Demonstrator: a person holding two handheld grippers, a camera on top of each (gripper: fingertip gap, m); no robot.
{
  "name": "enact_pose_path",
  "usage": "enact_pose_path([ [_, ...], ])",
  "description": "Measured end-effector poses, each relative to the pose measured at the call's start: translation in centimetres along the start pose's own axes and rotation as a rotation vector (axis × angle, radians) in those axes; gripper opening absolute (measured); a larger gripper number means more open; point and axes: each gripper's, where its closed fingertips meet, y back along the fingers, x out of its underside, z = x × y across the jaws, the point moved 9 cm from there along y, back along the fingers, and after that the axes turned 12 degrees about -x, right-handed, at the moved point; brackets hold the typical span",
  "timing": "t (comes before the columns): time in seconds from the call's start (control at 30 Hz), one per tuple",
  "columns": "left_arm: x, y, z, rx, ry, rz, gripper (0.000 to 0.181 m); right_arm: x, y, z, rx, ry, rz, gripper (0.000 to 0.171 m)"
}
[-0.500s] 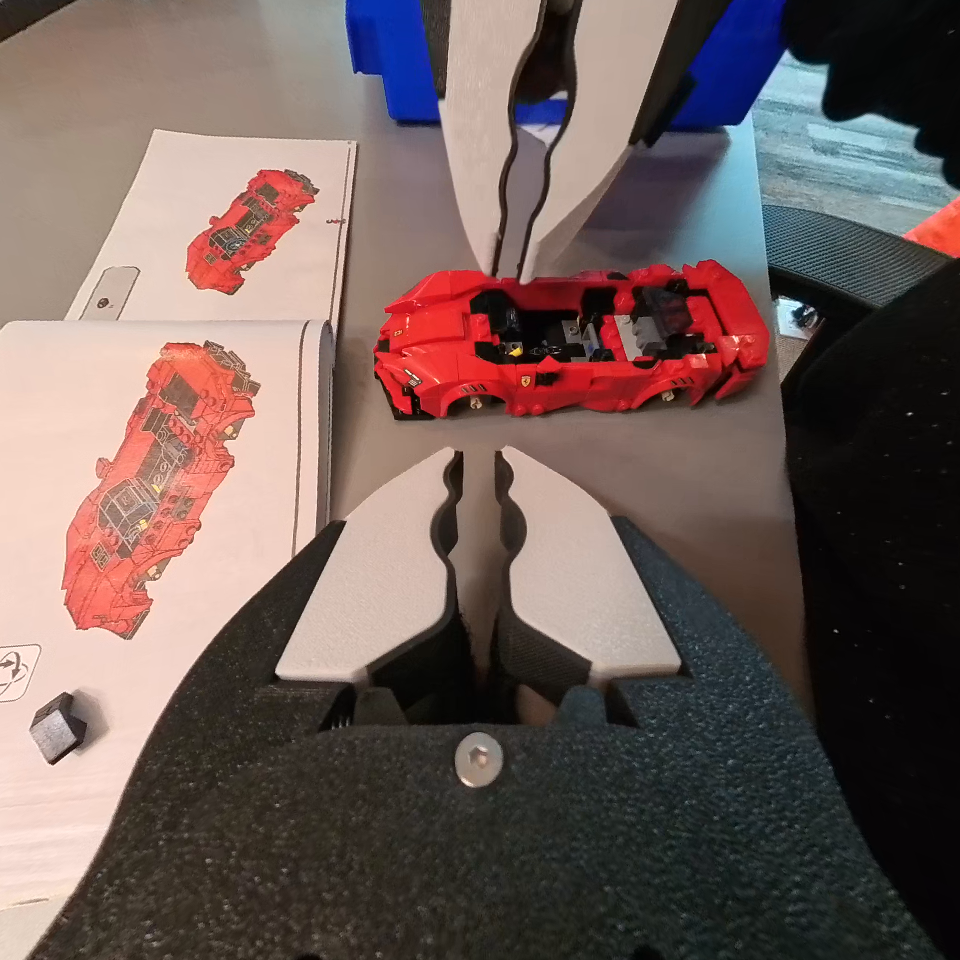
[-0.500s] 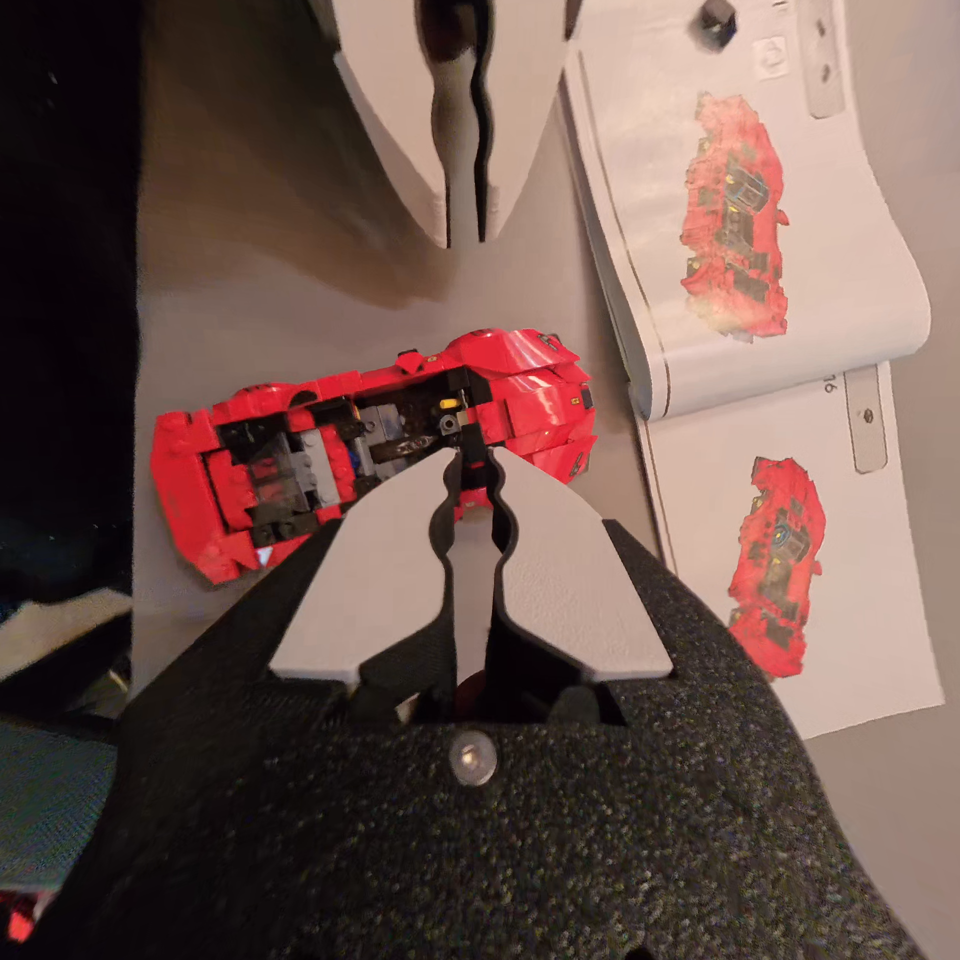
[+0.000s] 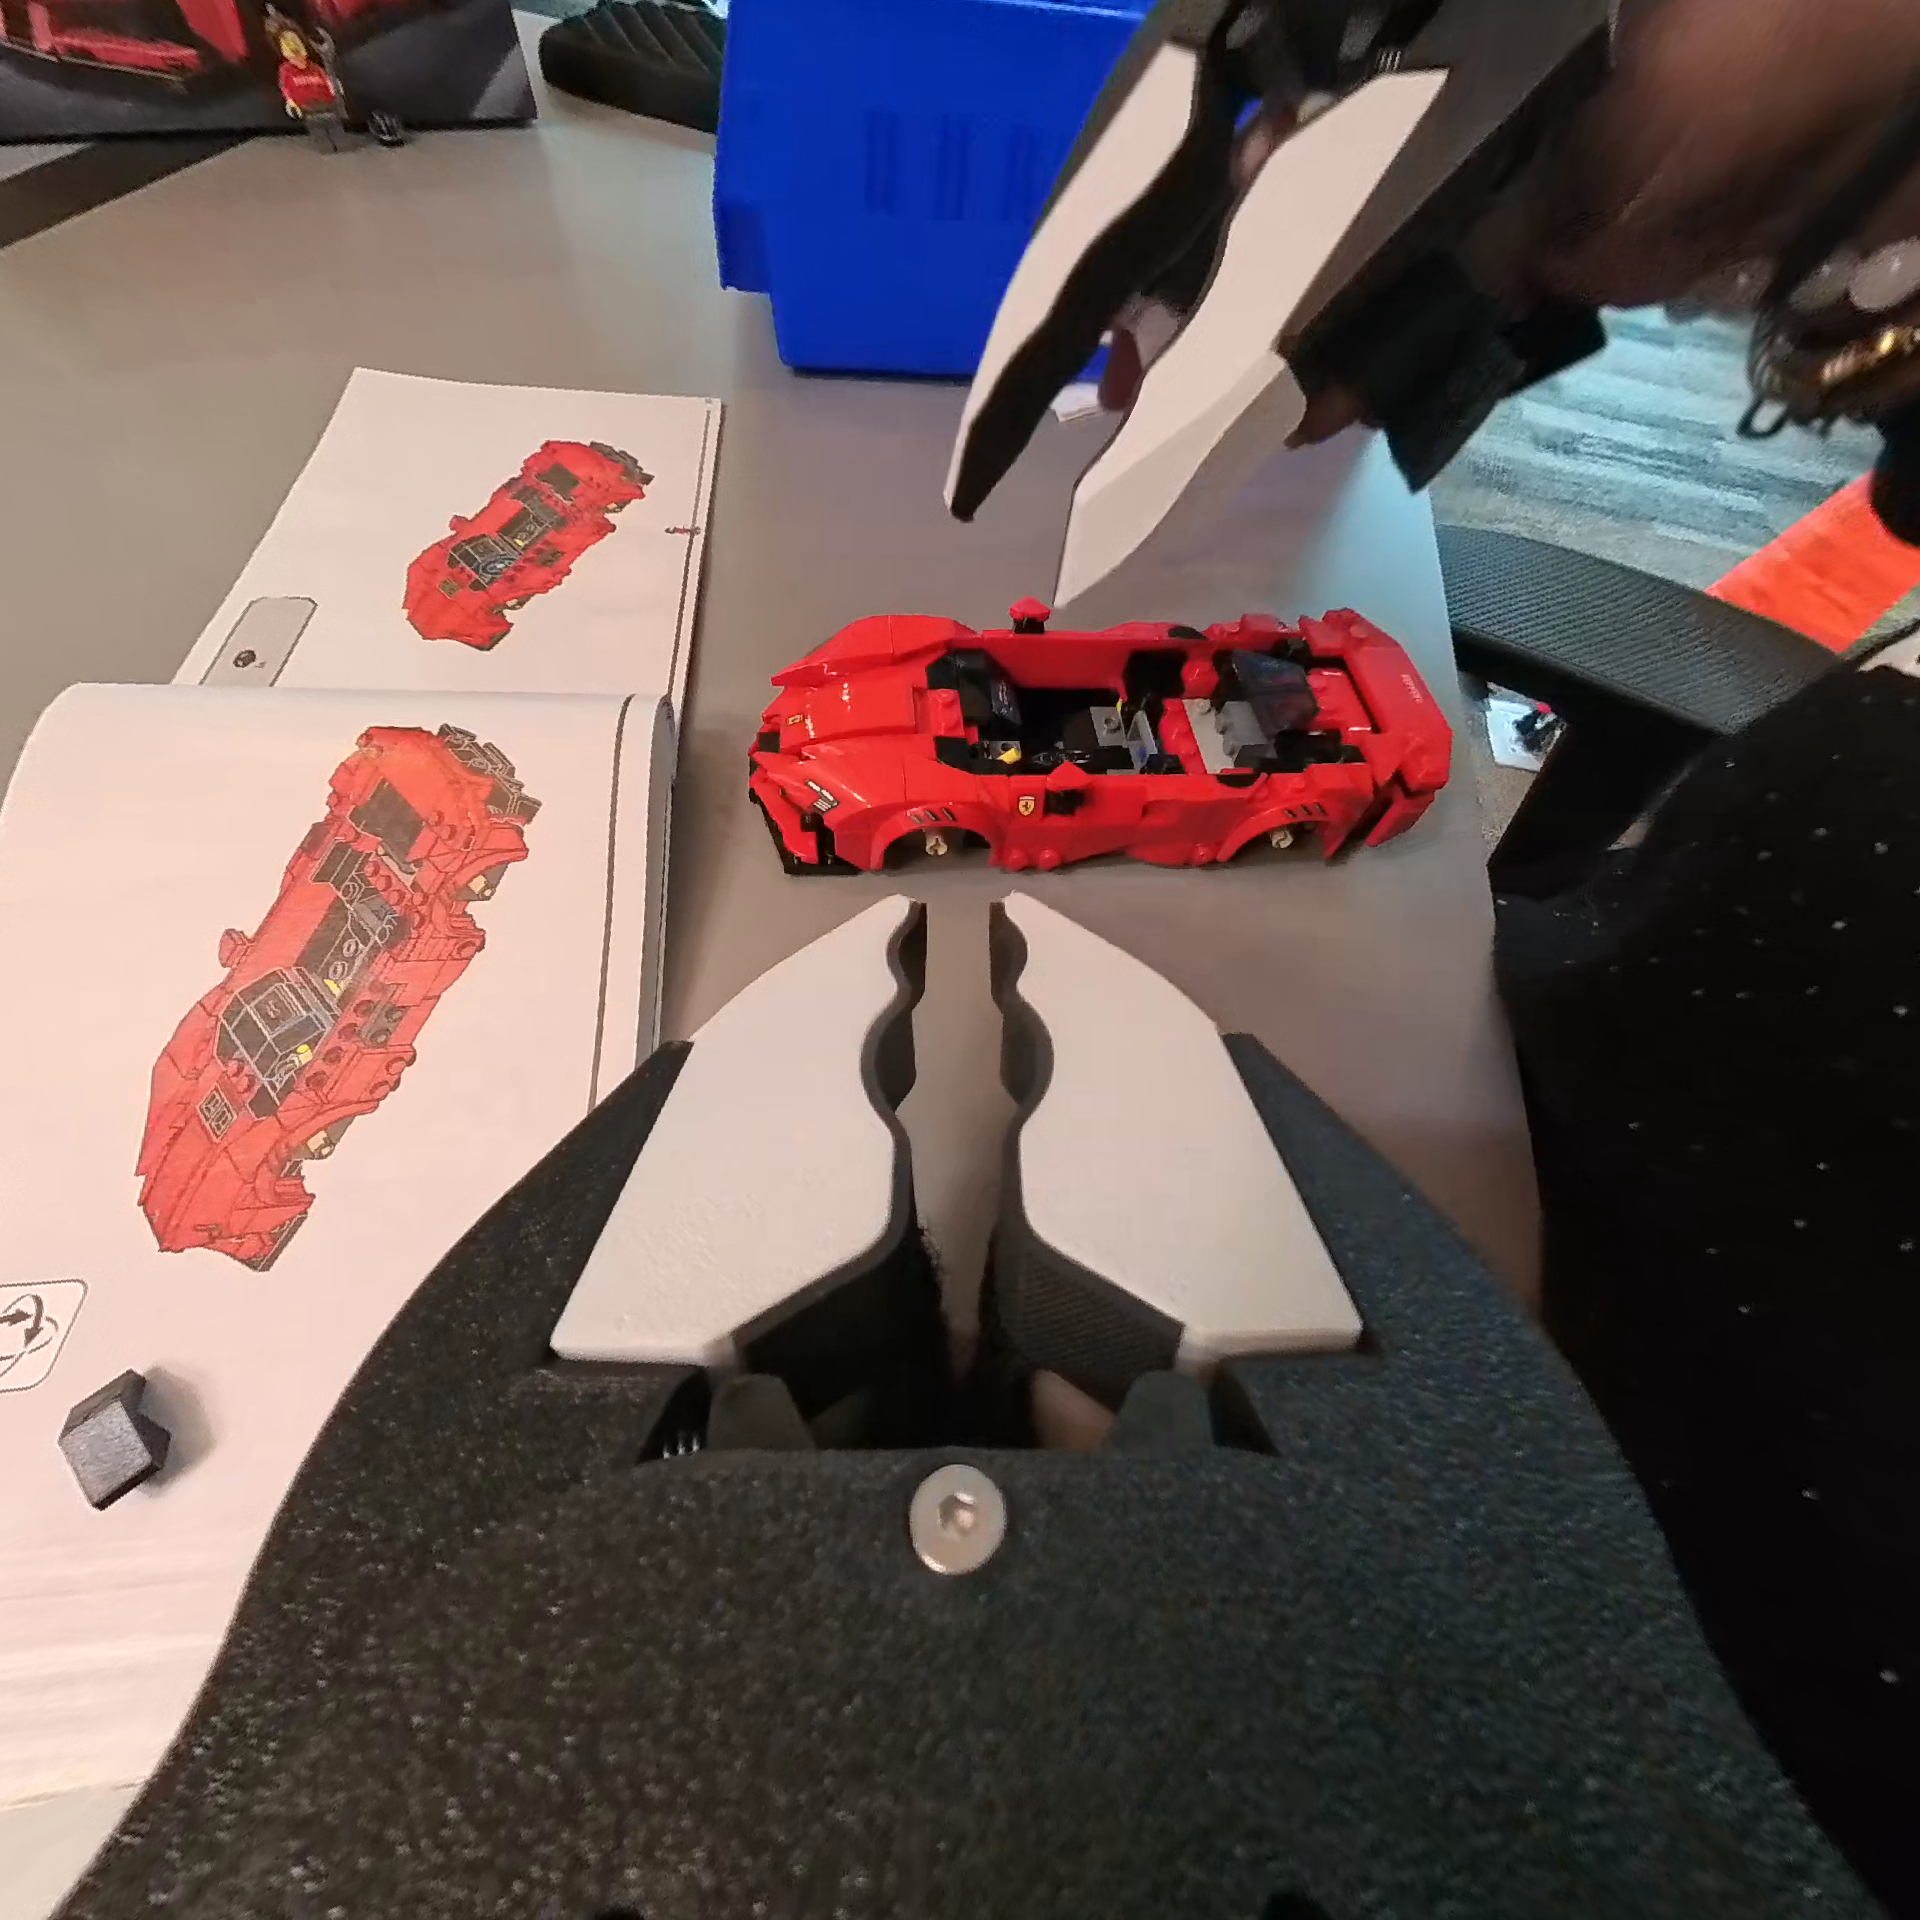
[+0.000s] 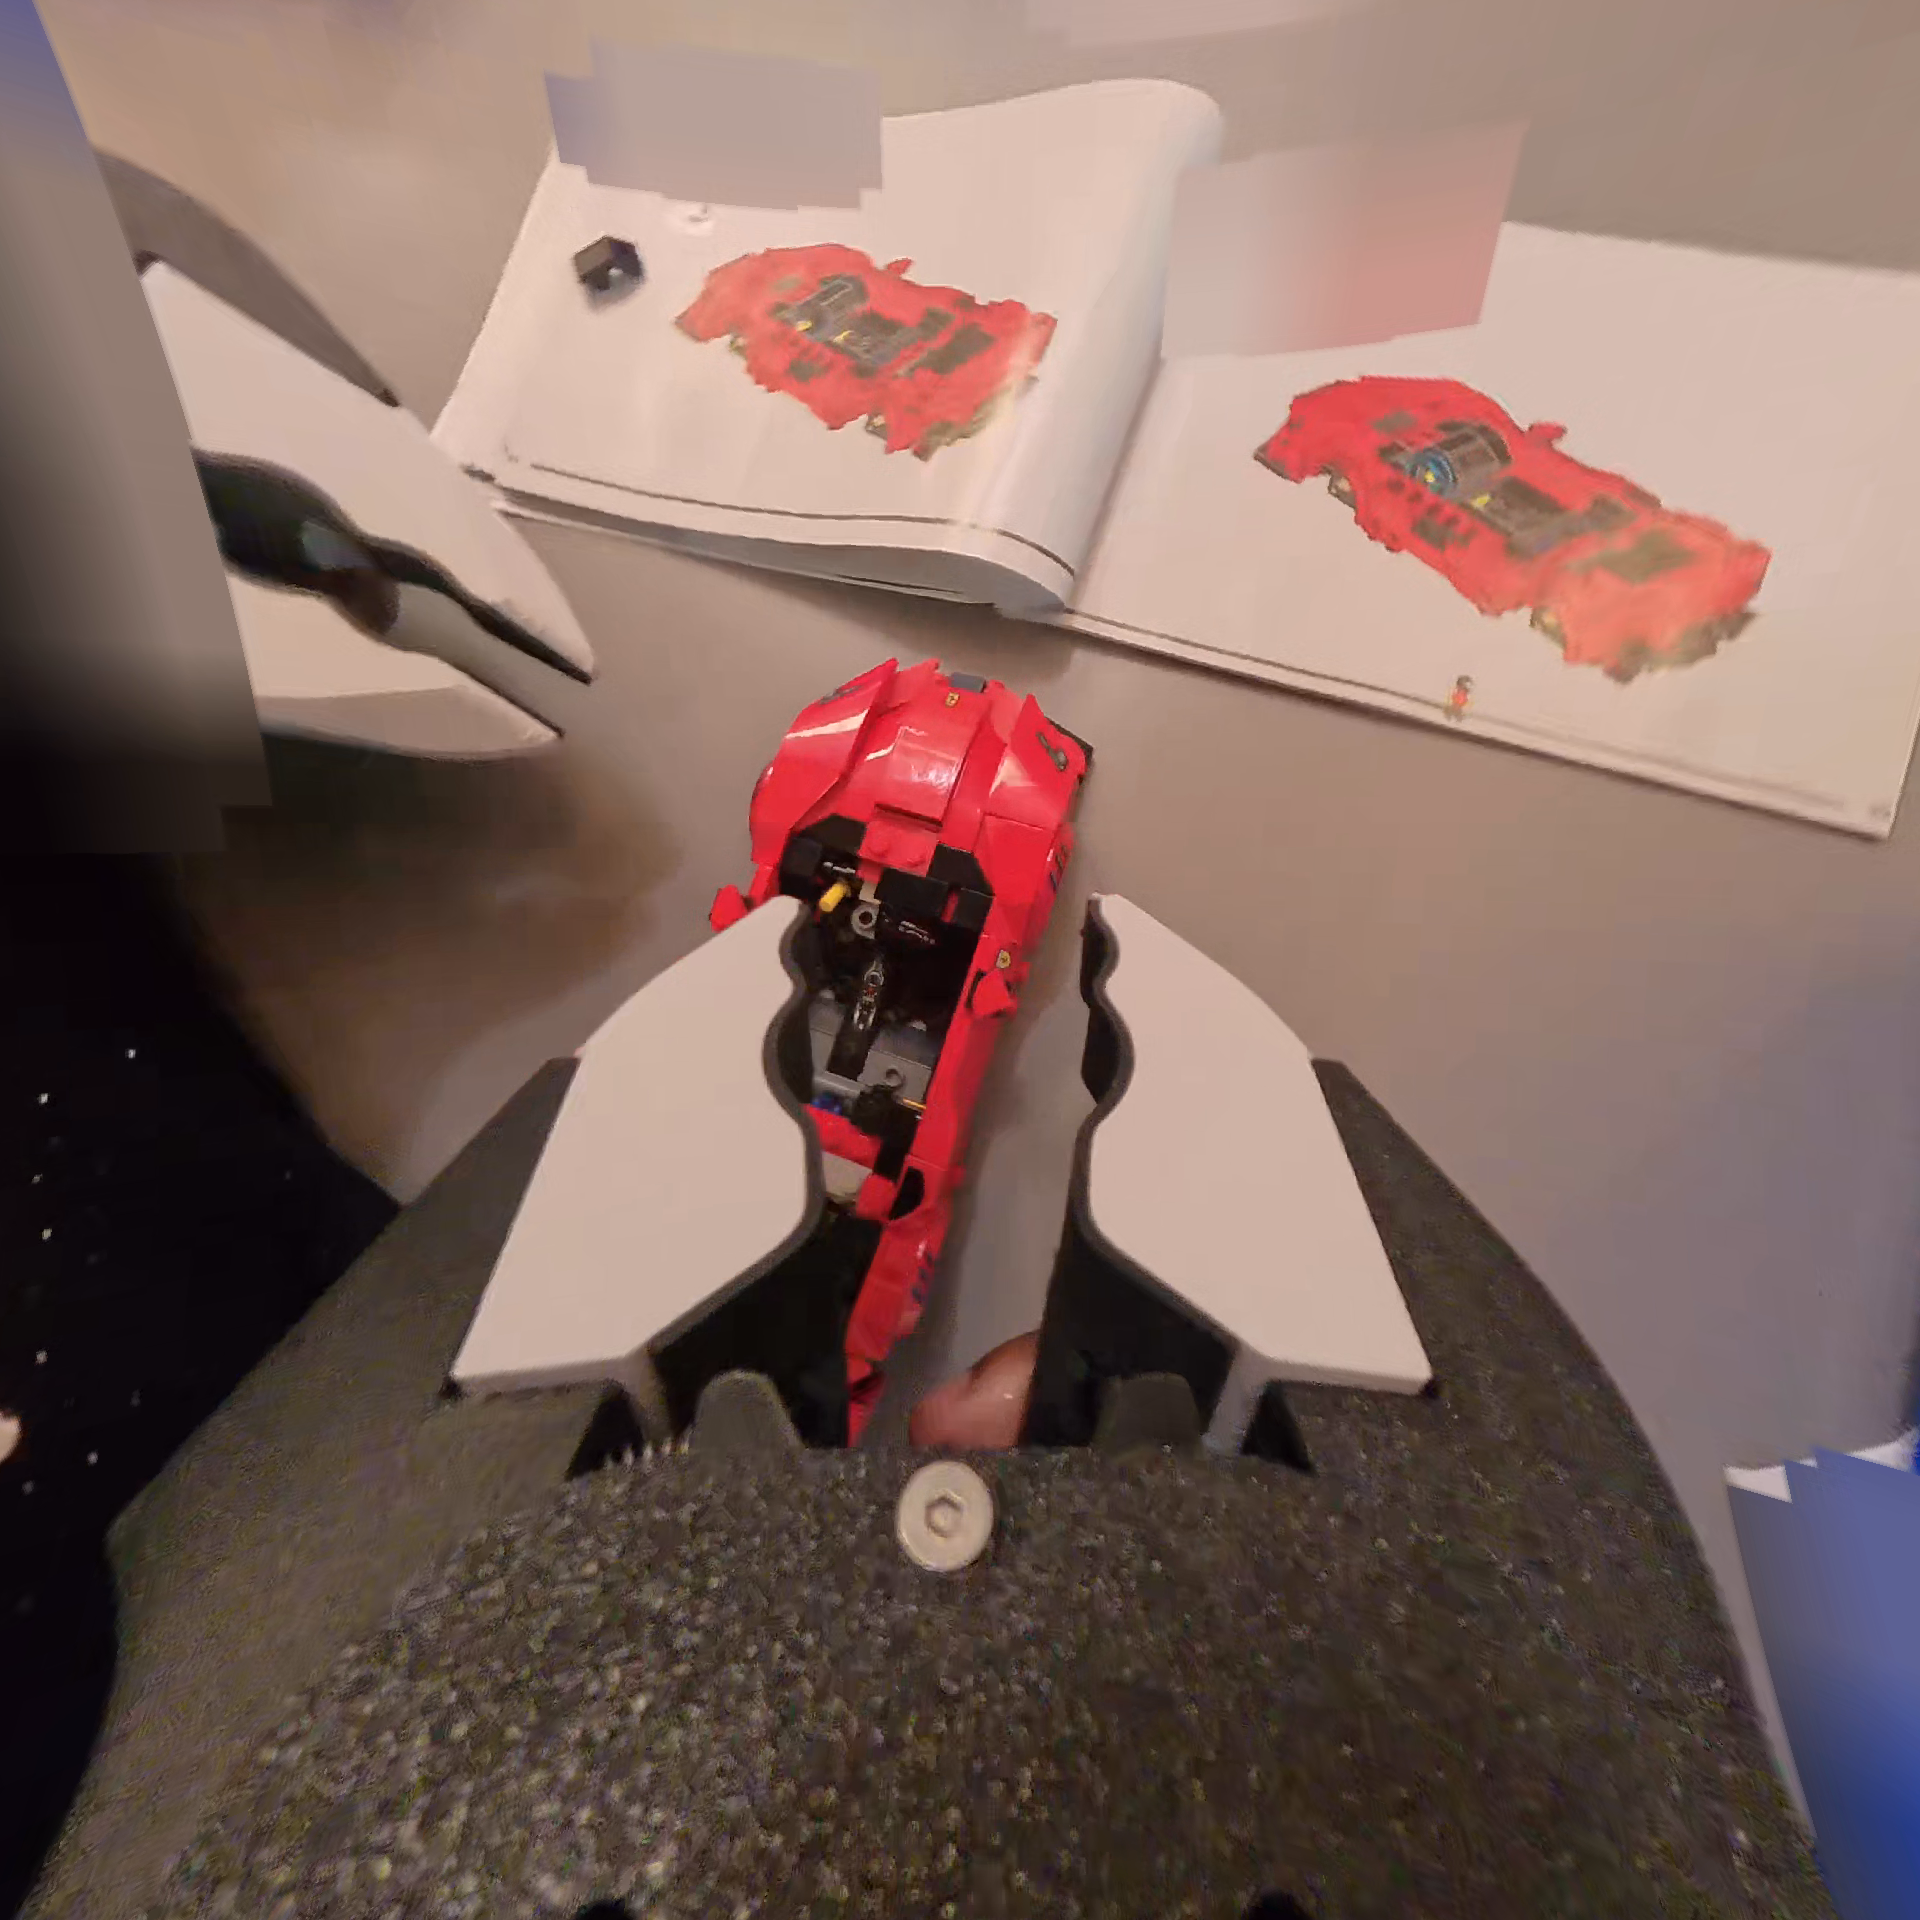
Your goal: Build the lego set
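Observation:
The red lego car [image 3: 1091, 769] stands on the grey table [image 3: 312, 270], cockpit open, with a small red and black piece [image 3: 1027, 615] on its far edge. My left gripper [image 3: 956, 904] is just in front of the car's near side, fingers almost together and empty. My right gripper [image 3: 1013, 551] hangs open just above the car's far side and holds nothing. In the right wrist view the car [image 4: 925, 769] lies lengthwise under the open right gripper [image 4: 935, 904]. The left gripper [image 4: 566, 707] shows at the left.
An open instruction booklet [image 3: 312, 935] lies left of the car, with a small black piece [image 3: 112, 1439] on its page. A blue bin [image 3: 883, 177] stands behind the car. A lego box [image 3: 260, 62] is at the far left. A black chair [image 3: 1610, 644] is beyond the right table edge.
My right gripper was shut at the car's far edge; it has opened, lifted and turned, leaving the small red and black piece there. My left gripper has barely moved.

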Motion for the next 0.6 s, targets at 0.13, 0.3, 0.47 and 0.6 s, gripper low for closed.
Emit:
enact_pose_path([
  [0.13, 0.0, 0.2, 0.1, 0.010, 0.015, -0.015, 0.011, 0.4, -0.9, 0.3, 0.062, -0.051, 0.027, 0.058],
  [0.3, 0.0, 0.3, 0.2, 0.013, 0.031, -0.023, 0.011, 0.8, -1.4, 0.5, 0.094, -0.064, 0.066, 0.058],
  [0.47, 0.0, 0.2, 0.2, 0.007, 0.029, -0.012, 0.011, 1.0, -1.7, 0.4, 0.104, -0.041, 0.085, 0.057],
  [0.6, 0.1, 0.1, 0.2, 0.003, 0.035, -0.001, 0.011, 0.9, -1.6, 0.5, 0.099, -0.032, 0.086, 0.057],
])
